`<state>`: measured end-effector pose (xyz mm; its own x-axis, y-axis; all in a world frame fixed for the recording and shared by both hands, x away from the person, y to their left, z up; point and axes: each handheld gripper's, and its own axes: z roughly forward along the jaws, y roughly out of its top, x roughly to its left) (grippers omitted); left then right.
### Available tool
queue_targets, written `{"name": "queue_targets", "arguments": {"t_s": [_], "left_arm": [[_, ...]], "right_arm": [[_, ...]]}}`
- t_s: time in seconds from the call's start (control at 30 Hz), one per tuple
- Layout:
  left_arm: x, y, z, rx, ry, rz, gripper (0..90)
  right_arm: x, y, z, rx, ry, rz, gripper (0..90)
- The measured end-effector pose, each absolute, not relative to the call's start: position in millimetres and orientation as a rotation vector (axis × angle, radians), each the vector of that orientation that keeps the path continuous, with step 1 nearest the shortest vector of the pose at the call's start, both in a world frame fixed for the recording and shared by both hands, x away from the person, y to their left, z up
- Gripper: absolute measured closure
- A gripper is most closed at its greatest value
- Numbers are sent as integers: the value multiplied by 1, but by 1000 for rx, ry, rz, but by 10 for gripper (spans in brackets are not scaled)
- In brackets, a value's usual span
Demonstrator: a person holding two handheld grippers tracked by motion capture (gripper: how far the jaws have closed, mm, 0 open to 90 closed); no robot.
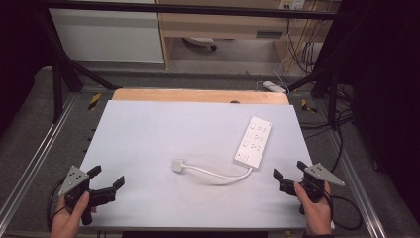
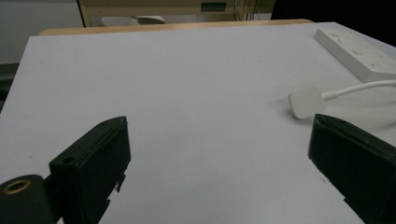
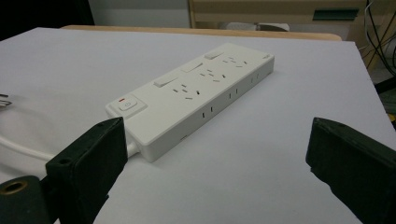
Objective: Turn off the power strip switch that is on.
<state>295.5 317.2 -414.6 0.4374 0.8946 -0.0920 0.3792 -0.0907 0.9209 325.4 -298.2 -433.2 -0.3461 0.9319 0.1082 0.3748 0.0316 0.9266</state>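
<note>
White tabletop [image 1: 163,144] spans most of the high view, with a bare wooden strip [image 1: 198,95] along its far edge; dark floor and black frame bars surround it. White power strip [image 1: 254,141] lies flat on the right half of the table, long axis running near-to-far and angled slightly to the right at the far end; in the right gripper view its top face shows a switch with a small red mark at the near end and rows of sockets beyond. White cable [image 1: 220,174] leaves the strip's near end and curves left across the table to a white plug [image 1: 179,165], which rests on the surface near the centre, well apart from both grippers. Left gripper [image 1: 108,179] is held in the person's left hand [image 1: 69,218] at the near-left corner of the table, jaws wide apart with nothing between them; the left gripper view shows the plug just beyond one jaw, not touching. Right gripper [image 1: 289,173] is held in the right hand [image 1: 314,210] at the near-right edge, jaws likewise spread and empty, pointed towards the strip's near end.
</note>
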Motion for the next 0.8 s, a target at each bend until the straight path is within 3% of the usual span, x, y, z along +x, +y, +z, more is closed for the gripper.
{"name": "queue_targets", "arguments": {"t_s": [0.8], "left_arm": [[295,317,-414,1677,1107,643,56]], "right_arm": [[323,-299,-423,1293,1691,1368,42]]}}
